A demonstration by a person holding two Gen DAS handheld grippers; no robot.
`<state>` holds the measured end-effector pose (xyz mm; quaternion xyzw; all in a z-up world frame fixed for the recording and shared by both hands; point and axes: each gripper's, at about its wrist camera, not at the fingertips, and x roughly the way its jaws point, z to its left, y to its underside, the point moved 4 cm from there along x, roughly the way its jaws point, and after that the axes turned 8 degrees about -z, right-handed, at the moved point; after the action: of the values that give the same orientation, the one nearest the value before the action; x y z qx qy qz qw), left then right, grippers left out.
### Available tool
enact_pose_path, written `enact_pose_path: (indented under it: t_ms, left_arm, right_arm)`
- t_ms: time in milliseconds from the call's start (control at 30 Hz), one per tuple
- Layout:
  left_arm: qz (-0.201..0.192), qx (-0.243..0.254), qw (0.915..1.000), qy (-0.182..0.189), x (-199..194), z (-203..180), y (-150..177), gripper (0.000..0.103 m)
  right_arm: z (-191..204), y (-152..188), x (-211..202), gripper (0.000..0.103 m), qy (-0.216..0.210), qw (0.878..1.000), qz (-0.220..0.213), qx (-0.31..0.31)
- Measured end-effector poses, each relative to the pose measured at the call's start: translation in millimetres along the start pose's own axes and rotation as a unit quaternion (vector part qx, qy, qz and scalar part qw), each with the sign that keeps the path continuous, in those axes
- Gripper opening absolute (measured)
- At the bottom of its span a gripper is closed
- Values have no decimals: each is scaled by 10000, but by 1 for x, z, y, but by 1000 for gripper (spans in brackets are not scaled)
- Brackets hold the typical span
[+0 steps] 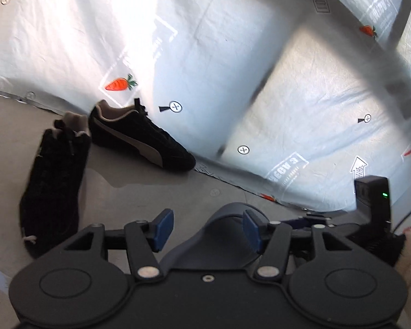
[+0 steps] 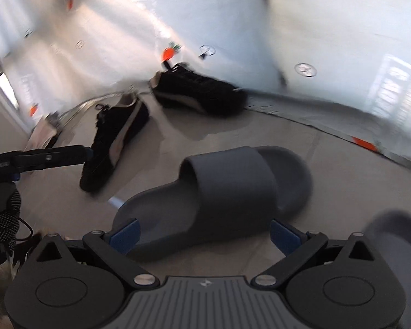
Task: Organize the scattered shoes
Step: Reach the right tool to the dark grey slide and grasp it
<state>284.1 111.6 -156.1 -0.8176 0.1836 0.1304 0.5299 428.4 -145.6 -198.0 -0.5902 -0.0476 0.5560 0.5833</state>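
Grey floor (image 2: 233, 126): black sneakers (image 2: 197, 90), grey slide (image 2: 227, 192).

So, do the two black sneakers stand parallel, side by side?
No, one black sneaker lies along the wall, the other sneaker points away from it.

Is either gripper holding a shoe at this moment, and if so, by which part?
No. The left gripper and right gripper both stand open; the grey slipper lies on the floor, ungripped.
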Motion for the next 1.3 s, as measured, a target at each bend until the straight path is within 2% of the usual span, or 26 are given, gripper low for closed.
enact_pose_path:
  t_ms: [100,133,167,233,267,300,333,400,500,533,567,600,667,733,800,867,900,1000,1133,1200,1267,1300]
  left_arm:
    - [-51,59,9999,-68,-21,-4,-5,57]
    - [-62,45,10000,-55,-26,-4,-7,57]
    - [-63,11,10000,-28,-29,-3,-8,57]
    - [-97,-88,9999,-26,-32,-1,-8,57]
    - [-119,-86,9999,-75,-33,-1,-8,57]
    - [-162,-52,9998,-132,-34,-1,-7,57]
    - [-237,6,9996,-170,-34,-2,-8,57]
    - [-309,59,9994,-105,-34,-3,-10,57]
    - [-343,-42,9994,-19,-33,-4,-11,57]
    - [-358,-79,9993,10,-34,-4,-11,57]
    - [-372,-117,9992,38,-36,-4,-11,57]
    - [-387,-155,9991,66,-37,-4,-10,57]
    - [-404,-191,9990,80,-40,-4,-9,57]
    - [-402,-183,9990,23,-43,-1,-6,57]
    - [-391,-232,9990,-31,-45,4,-4,57]
    - [-386,-346,9986,-76,-47,10,-1,57]
    - [-387,-410,9984,-96,-47,13,-1,57]
    - [-389,-477,9980,-120,-47,16,-1,57]
    - [-397,-297,9986,-158,-51,13,-2,57]
    - [-380,-282,9987,-197,-51,14,-1,57]
    - [-379,-372,9983,-241,-52,17,0,57]
    - [-385,-423,9981,-248,-52,19,0,57]
  right_arm:
    - [-3,-18,33,100,345,9970,194,-667]
    - [-4,-24,45,100,299,9963,310,-746]
    - [-6,-26,52,100,241,9963,405,-717]
    - [-12,-24,65,98,439,9955,651,-522]
    - [-16,-21,72,92,726,9935,790,-385]
    - [-18,-18,70,88,1024,9919,753,-90]
    - [-19,-15,65,79,1301,9891,647,260]
    - [-20,-10,55,75,1846,9772,430,958]
    - [-2,18,31,76,2848,9341,211,2140]
    - [6,23,29,77,2937,9279,253,2285]
    - [19,30,24,79,2842,9260,326,2464]
    - [27,34,23,81,2688,9277,382,2563]
    - [44,43,20,87,1997,9420,601,2631]
    - [56,50,7,89,1585,9583,705,2269]
    - [68,51,-7,91,1406,9771,693,1436]
    - [83,48,-22,95,1283,9902,531,117]
    - [91,44,-26,98,1186,9902,495,-552]
    - [105,37,-25,99,736,9763,546,-1961]
    - [108,39,2,99,107,9373,1092,-3308]
    - [106,42,17,99,-72,9210,1464,-3610]
    - [102,44,33,98,-162,9154,1725,-3632]
    - [99,43,39,98,-200,9194,1794,-3495]
